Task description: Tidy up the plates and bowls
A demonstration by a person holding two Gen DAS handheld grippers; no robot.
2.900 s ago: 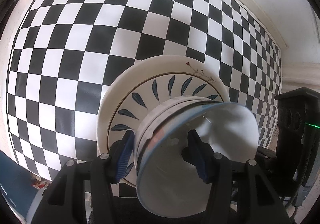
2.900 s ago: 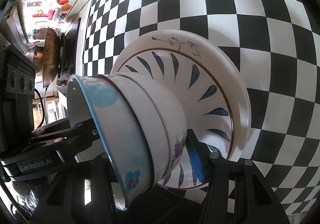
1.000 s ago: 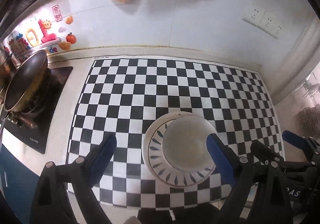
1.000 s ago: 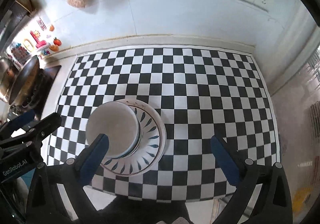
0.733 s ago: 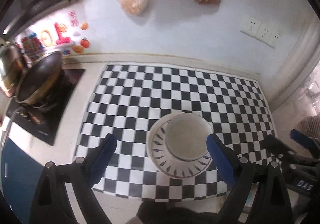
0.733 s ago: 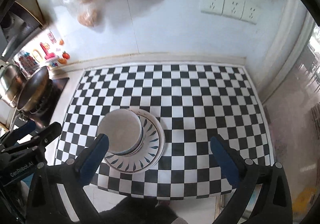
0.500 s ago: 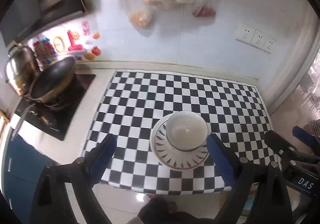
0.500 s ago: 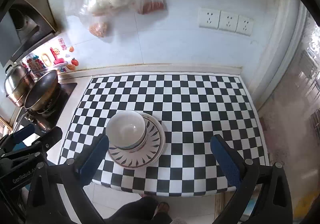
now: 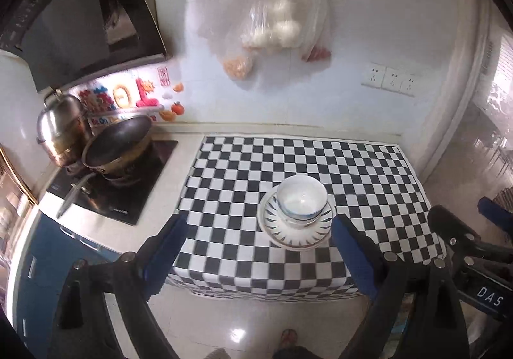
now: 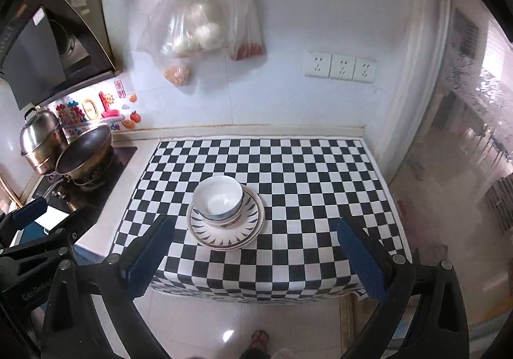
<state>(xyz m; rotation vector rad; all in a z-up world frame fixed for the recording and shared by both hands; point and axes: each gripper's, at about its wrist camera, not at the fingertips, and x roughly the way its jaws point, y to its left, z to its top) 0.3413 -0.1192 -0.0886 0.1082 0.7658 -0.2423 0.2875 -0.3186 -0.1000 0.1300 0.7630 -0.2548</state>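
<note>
White bowls [image 9: 301, 201] sit nested on stacked plates [image 9: 296, 232] with dark leaf marks, on the black-and-white checkered counter mat [image 9: 352, 166]. The same bowls [image 10: 218, 201] and plates [image 10: 224, 235] show in the right wrist view. My left gripper [image 9: 256, 254] is open and empty, held high and back from the counter. My right gripper [image 10: 253, 251] is open and empty too, also far above the stack. The right gripper's fingers [image 9: 493, 217] show at the right edge of the left wrist view.
A stove with a dark wok [image 9: 117, 142] and a steel pot [image 9: 61, 128] stands left of the mat. Plastic bags [image 10: 192, 35] hang on the white wall above. Wall sockets [image 10: 340, 67] are at the right. The tiled floor [image 10: 243, 320] lies below the counter's front edge.
Both grippers let go of the bowl stack and drew back and up, away from the counter. The stack now stands alone on the mat and looks much smaller.
</note>
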